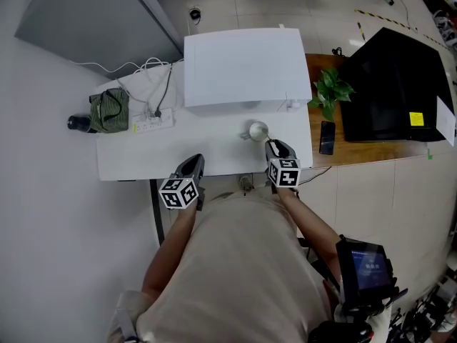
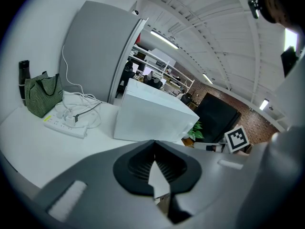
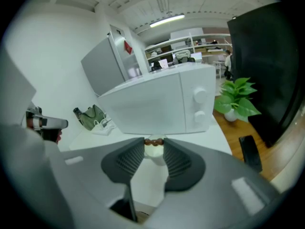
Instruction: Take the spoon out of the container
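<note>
- Right hand-held gripper has its jaws roughly half apart. A short brown piece spans the gap at their tips, just above the small white round container. I cannot tell whether the pads press on it.
- Left hand-held gripper is closed with nothing in it, and hangs over the near edge of the white desk.
- That container stands on the desk in front of the white boxy microwave oven, just beside the right jaws. The spoon cannot be made out for sure; the brown piece may be part of it.
- Risk: nothing steadies the light container, so a spoon catching its rim could tip it or drag it along.
- Risk: a hold at the very tips may let the spoon swivel or drop back.
</note>
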### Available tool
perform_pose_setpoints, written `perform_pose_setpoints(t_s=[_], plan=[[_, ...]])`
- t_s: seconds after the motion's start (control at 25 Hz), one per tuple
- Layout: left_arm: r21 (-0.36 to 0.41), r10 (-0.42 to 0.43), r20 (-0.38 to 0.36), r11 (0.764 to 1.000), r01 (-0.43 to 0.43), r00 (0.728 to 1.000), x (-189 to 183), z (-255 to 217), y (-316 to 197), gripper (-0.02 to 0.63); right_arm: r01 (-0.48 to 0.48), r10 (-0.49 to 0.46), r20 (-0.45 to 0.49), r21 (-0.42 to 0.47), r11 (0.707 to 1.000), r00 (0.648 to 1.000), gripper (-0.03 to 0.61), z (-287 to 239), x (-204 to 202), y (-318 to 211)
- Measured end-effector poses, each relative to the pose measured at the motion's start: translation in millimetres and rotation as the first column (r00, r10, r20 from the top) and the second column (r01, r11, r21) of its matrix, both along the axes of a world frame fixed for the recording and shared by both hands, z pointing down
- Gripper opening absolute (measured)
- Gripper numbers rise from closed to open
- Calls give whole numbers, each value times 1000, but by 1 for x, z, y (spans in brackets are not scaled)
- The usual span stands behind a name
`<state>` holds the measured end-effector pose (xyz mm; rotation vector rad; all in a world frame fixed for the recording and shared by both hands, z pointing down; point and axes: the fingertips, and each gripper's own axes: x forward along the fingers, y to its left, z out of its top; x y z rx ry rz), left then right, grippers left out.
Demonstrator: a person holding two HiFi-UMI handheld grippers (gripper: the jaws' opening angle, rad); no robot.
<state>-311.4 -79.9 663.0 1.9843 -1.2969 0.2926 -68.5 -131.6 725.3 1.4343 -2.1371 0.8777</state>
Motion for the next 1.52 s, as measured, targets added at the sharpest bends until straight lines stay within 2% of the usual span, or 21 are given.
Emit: perform_pose_setpoints(t_s=[0.24, 0.52, 0.72, 1.16, 1.52], plan=[[0, 18, -2, 1000, -18, 1000, 11, 1, -4, 0, 18, -22, 59, 59, 998, 998, 126, -36, 10, 2], [6, 32, 2, 999, -32, 999, 20, 0, -11, 0, 6, -10, 52, 83, 997, 999, 126, -43, 32, -3], [2, 39, 10, 999, -39, 999, 26, -1, -12, 0, 12, -15, 42, 69, 998, 999, 126, -12, 42, -14], [-1, 27, 31, 1000, -27, 999, 31, -3, -16, 0, 54, -54, -91, -1, 999, 994, 126, 67, 63, -28], [-11, 49, 55, 999, -49, 997, 45, -2, -14, 0, 59, -65, -109, -64, 996, 992, 126, 103, 78, -16]])
